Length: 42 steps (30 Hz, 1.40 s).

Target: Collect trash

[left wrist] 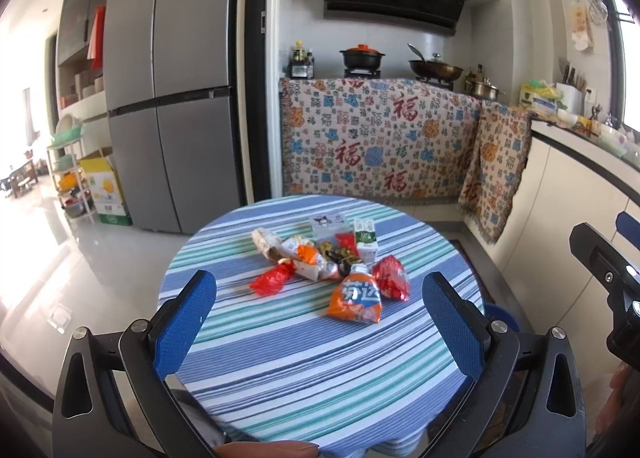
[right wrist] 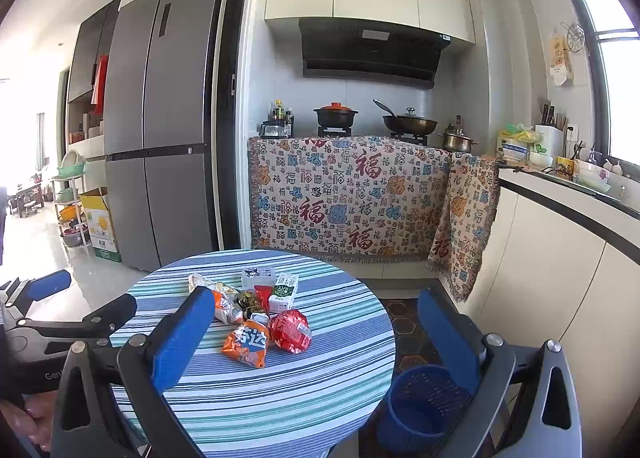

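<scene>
Both hand-held grippers are hovering wide open and empty over the round striped surface (left wrist: 280, 358): the left hand-held gripper (left wrist: 320, 298) and the right hand-held gripper (right wrist: 316, 322). The trash is sitting in a loose pile near the surface's middle, with an orange snack bag (right wrist: 246, 344) at its 6 o'clock edge and a red wrapper (right wrist: 290, 330) just beside it at 4 o'clock. These are looking light, crinkly and slippery, so pinching a crimped end seems safest. A stiffer milk carton (right wrist: 285, 290) is standing at 1 o'clock. A blue bin (right wrist: 416, 398) is waiting on the floor at 4 o'clock, nothing blocking it.
</scene>
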Each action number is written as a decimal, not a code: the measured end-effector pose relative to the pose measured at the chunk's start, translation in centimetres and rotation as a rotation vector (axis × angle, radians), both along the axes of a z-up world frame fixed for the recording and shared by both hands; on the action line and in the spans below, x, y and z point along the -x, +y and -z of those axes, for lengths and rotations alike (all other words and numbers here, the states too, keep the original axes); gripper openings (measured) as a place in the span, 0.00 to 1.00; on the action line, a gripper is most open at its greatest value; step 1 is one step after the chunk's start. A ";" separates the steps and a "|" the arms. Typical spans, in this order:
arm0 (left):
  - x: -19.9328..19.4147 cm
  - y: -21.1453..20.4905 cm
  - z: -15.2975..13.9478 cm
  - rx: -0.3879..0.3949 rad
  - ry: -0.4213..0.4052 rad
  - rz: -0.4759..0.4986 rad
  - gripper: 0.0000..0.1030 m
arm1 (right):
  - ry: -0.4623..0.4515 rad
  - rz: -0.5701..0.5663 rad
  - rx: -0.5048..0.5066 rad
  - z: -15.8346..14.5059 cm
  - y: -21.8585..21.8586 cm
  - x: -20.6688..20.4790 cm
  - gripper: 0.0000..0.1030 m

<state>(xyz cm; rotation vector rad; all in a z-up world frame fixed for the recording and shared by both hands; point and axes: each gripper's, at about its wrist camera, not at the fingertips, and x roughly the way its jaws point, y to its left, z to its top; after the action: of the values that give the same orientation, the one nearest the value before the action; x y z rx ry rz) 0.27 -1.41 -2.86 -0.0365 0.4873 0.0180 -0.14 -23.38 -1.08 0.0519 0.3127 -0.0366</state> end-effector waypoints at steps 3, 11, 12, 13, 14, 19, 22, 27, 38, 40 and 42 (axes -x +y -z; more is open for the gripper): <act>0.0 -0.1 -0.1 -0.001 0.001 0.000 1.00 | 0.000 0.002 -0.001 0.0 -0.1 0.0 1.00; 0.2 -0.2 0.0 -0.003 0.005 0.000 1.00 | 0.005 0.004 -0.004 0.2 -0.1 -0.1 1.00; 0.2 -0.2 0.1 -0.003 0.005 0.001 1.00 | 0.006 0.005 -0.004 0.2 -0.1 -0.2 1.00; 0.1 -0.3 0.1 -0.003 0.005 0.000 1.00 | 0.006 0.005 -0.005 0.2 -0.1 -0.2 1.00; 0.1 -0.3 0.1 -0.004 0.006 0.000 1.00 | 0.006 0.005 -0.005 0.2 -0.1 -0.2 1.00; 0.0 -0.5 0.2 -0.007 0.015 -0.002 1.00 | 0.010 0.006 -0.006 0.3 0.0 -0.3 1.00; -0.3 -0.6 0.1 -0.009 0.021 -0.003 1.00 | 0.016 0.006 -0.006 0.4 0.0 -0.5 1.00; -0.7 -0.6 0.2 -0.014 0.032 -0.002 1.00 | 0.030 0.006 -0.009 0.8 0.1 -1.2 1.00; -4.3 0.0 3.8 0.019 0.097 0.035 1.00 | 0.069 0.032 -0.028 3.6 -0.9 -4.5 1.00; -5.3 -0.3 5.1 0.018 0.112 0.054 1.00 | 0.082 0.039 -0.039 5.0 -1.3 -5.6 1.00; -6.3 -0.7 6.7 0.017 0.138 0.069 1.00 | 0.099 0.043 -0.045 6.4 -1.6 -6.7 1.00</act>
<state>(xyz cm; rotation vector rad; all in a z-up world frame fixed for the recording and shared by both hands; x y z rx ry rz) 6.56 -2.11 -9.57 -0.0350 0.6269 -0.0520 6.52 -24.94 -7.52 0.1014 0.4115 -0.0746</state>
